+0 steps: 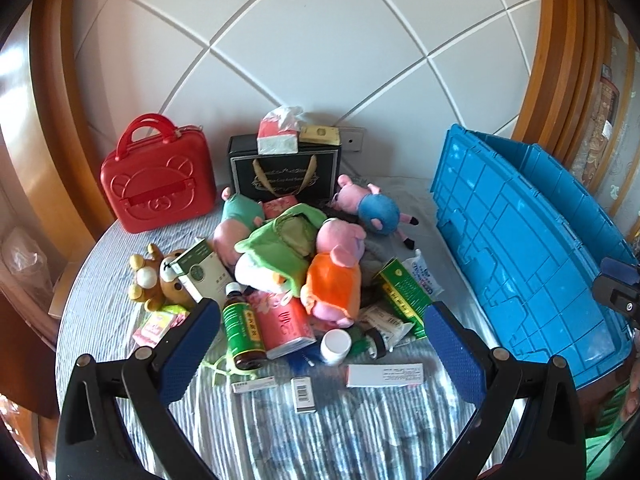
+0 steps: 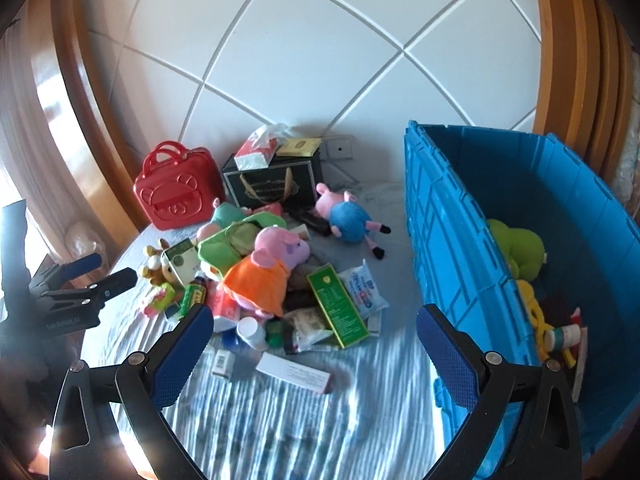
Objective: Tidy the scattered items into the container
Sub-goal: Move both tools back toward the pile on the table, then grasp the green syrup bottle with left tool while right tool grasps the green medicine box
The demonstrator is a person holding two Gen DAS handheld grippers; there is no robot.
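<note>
A heap of items lies on the striped bed: an orange-dressed pig plush [image 1: 334,276] [image 2: 264,276], a blue pig plush [image 1: 376,206] [image 2: 348,216], a green pouch [image 1: 284,240], a brown bear [image 1: 160,276], a green bottle [image 1: 240,326], a pink box [image 1: 284,326], a green carton [image 1: 404,294] [image 2: 338,304] and a white jar [image 1: 335,346]. The blue crate [image 1: 520,248] [image 2: 452,248] stands on the right and holds a green plush [image 2: 518,248] and small items. My left gripper [image 1: 320,340] hangs open just short of the heap. My right gripper [image 2: 316,340] hangs open between heap and crate.
A red bear-faced case [image 1: 158,186] and a black gift bag [image 1: 284,174] with a tissue pack [image 1: 278,132] on top stand at the back against the white padded headboard. Flat white boxes [image 1: 384,376] lie near the front. Wooden frame curves on both sides.
</note>
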